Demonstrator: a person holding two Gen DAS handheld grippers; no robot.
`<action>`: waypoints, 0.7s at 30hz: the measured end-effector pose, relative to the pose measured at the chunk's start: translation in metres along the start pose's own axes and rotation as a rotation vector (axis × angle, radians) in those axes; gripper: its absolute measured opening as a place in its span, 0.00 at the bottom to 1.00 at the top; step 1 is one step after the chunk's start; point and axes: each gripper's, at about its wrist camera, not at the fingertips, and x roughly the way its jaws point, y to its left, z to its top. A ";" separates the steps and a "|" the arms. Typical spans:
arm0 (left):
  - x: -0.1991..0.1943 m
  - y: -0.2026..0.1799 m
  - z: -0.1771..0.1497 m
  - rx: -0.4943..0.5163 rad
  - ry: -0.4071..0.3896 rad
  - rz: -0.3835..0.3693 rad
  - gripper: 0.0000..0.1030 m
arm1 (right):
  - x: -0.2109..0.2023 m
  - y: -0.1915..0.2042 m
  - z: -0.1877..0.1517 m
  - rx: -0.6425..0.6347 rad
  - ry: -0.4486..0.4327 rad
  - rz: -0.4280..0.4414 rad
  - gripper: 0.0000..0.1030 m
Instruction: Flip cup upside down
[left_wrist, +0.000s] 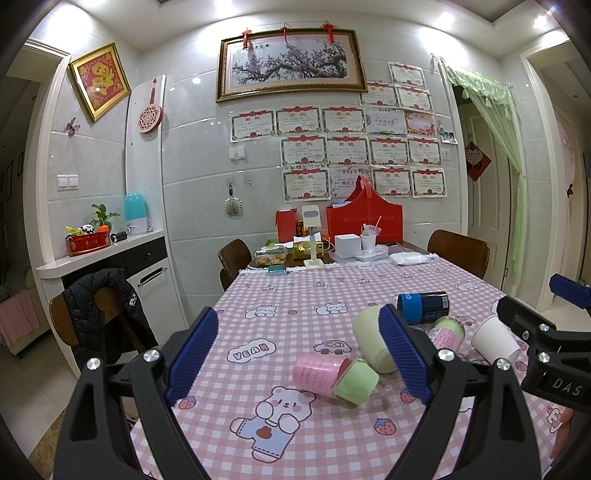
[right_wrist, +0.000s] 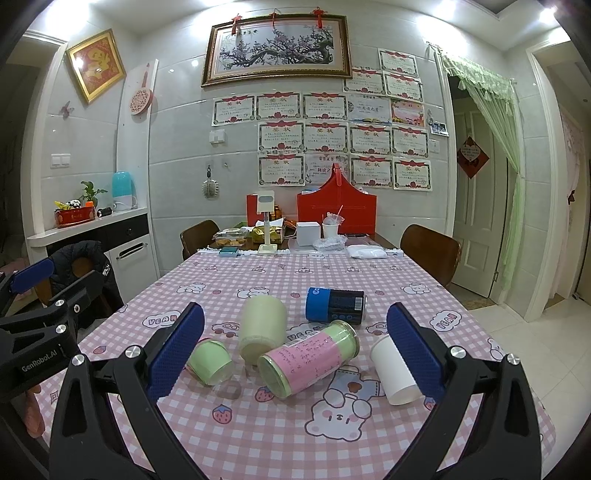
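Several cups and jars lie on their sides on the pink checked tablecloth (right_wrist: 280, 435). A white paper cup (right_wrist: 391, 369) lies at the right; it also shows in the left wrist view (left_wrist: 495, 343). A cream cup (right_wrist: 260, 328) lies in the middle, also seen from the left wrist (left_wrist: 369, 339). A small green cup (right_wrist: 210, 360) lies left of it. A pink-labelled green jar (right_wrist: 310, 356) lies in front, and another pink-and-green jar (left_wrist: 332, 374) shows in the left wrist view. My left gripper (left_wrist: 299, 356) is open above the table. My right gripper (right_wrist: 295, 350) is open, its jaws on either side of the jar and cups.
A blue and black can (right_wrist: 334, 304) lies on its side behind the cups. The far end of the table holds red boxes (right_wrist: 336, 212), a white box, a phone stand and food containers. Wooden chairs (right_wrist: 430, 253) stand at both sides; one holds a black jacket (left_wrist: 103, 306).
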 end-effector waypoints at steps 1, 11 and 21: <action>0.001 0.000 0.000 0.000 0.000 0.000 0.85 | 0.000 -0.001 0.000 0.000 0.000 0.000 0.93; 0.000 0.000 0.000 -0.002 -0.001 -0.002 0.85 | 0.000 0.000 0.000 -0.001 0.001 0.001 0.93; -0.002 -0.001 0.002 -0.003 -0.001 -0.003 0.85 | 0.000 0.000 0.001 -0.001 0.001 0.001 0.93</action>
